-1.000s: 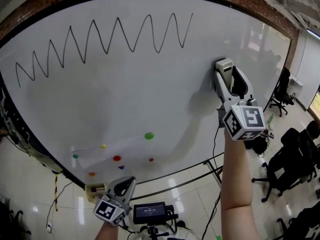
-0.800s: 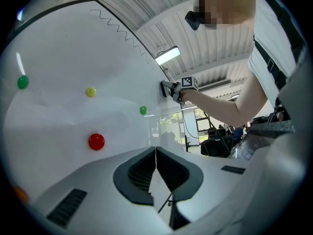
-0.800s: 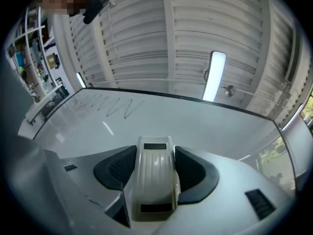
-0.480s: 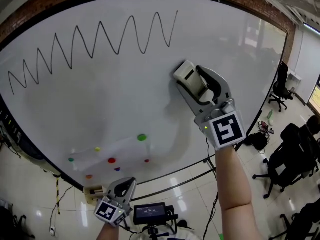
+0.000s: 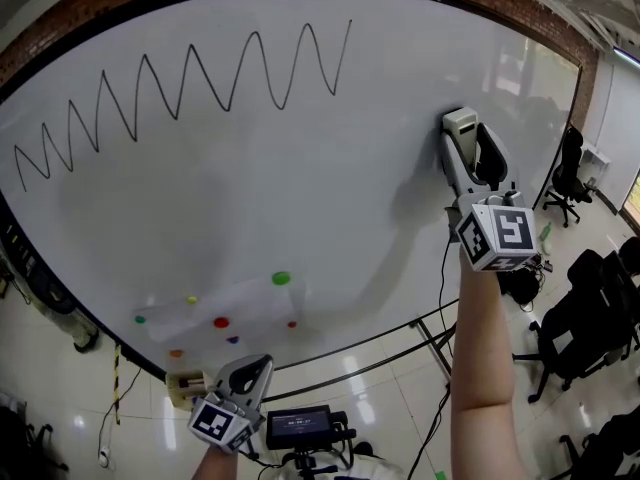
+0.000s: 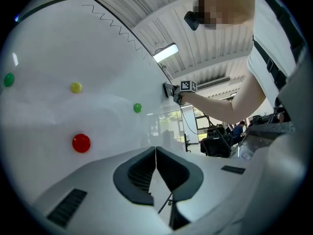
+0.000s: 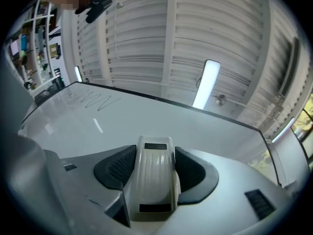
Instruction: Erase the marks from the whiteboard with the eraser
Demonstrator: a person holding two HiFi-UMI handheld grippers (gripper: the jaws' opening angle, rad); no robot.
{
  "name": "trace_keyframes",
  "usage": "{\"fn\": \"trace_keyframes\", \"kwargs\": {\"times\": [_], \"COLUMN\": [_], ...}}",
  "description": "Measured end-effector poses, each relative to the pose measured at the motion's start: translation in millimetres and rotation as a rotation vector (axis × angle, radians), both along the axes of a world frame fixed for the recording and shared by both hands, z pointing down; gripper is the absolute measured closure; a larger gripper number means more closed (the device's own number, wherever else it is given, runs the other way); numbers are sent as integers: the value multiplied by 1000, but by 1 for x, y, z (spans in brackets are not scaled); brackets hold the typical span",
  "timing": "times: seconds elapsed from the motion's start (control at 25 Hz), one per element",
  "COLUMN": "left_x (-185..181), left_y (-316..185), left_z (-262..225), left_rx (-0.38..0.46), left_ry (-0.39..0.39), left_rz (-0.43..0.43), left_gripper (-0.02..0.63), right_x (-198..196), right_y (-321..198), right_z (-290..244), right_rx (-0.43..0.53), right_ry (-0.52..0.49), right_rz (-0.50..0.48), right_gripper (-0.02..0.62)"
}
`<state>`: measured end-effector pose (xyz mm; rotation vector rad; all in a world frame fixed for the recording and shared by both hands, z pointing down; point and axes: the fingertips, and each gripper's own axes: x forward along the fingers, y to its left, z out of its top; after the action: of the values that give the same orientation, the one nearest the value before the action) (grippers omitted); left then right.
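At three o'clock on the whiteboard [image 5: 300, 188], my right gripper [image 5: 465, 146] grips the eraser [image 5: 458, 124] against the board. The zigzag line [image 5: 190, 78] sits at eleven o'clock, well apart. At seven o'clock, my left gripper [image 5: 252, 370] has its jaws closed on nothing.

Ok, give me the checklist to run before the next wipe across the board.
1. Eraser seated in the right hand-held gripper: ok, jaws closed on its sides.
2. Eraser face flat against the whiteboard: cannot tell.
3. Zigzag mark gone: not ok, the whole line is there, up and to the left of the eraser.
4. Way from eraser to mark free: ok, only bare board between them.
5. Left hand-held gripper out of the way: ok, shut and empty, low by the board's bottom edge.
6. Magnets and paper sheet away from the mark: ok, low on the board.
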<state>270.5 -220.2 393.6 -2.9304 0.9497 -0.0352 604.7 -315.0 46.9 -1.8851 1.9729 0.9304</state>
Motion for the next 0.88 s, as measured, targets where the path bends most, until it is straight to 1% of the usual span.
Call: {"fn": "trace_keyframes", "kwargs": {"times": [0.08, 0.16, 0.24, 0.32, 0.44, 0.52, 0.6, 0.64, 0.76, 0.8, 0.88], "left_x": [1, 4, 8, 12, 16, 15, 13, 13, 15, 17, 22], "left_y": [-2, -4, -6, -9, -11, -13, -16, -18, -20, -21, -21], "left_z": [1, 5, 7, 5, 2, 2, 1, -1, -1, -1, 3], "left_rx": [0, -5, -10, -7, 5, 7, 13, 17, 18, 16, 11], "left_ry": [-3, -5, -7, -9, -8, -13, -14, -13, -12, -13, -19], "left_rz": [-8, -12, -20, -30, -41, -59, -80, -91, -117, -124, -132], "left_gripper": [592, 591, 591, 592, 592, 591, 591, 591, 592, 591, 591], "right_x": [14, 15, 6, -15, -67, -115, -158, -179, -233, -244, -263], "right_y": [-1, 0, 0, 2, 7, 11, 8, 8, 17, 20, 22], "right_z": [2, 4, 2, -4, -18, -22, -11, -4, 12, 22, 52], "right_rx": [20, 46, 61, 80, 114, 127, 79, 70, 149, 153, 128], "right_ry": [-73, -99, -92, -40, 118, 267, 437, 512, 693, 746, 860], "right_rz": [0, 8, 15, 0, -21, -27, -1, -1, -81, -104, -145], "right_gripper": [336, 336, 336, 336, 336, 336, 336, 336, 337, 337, 337]}}
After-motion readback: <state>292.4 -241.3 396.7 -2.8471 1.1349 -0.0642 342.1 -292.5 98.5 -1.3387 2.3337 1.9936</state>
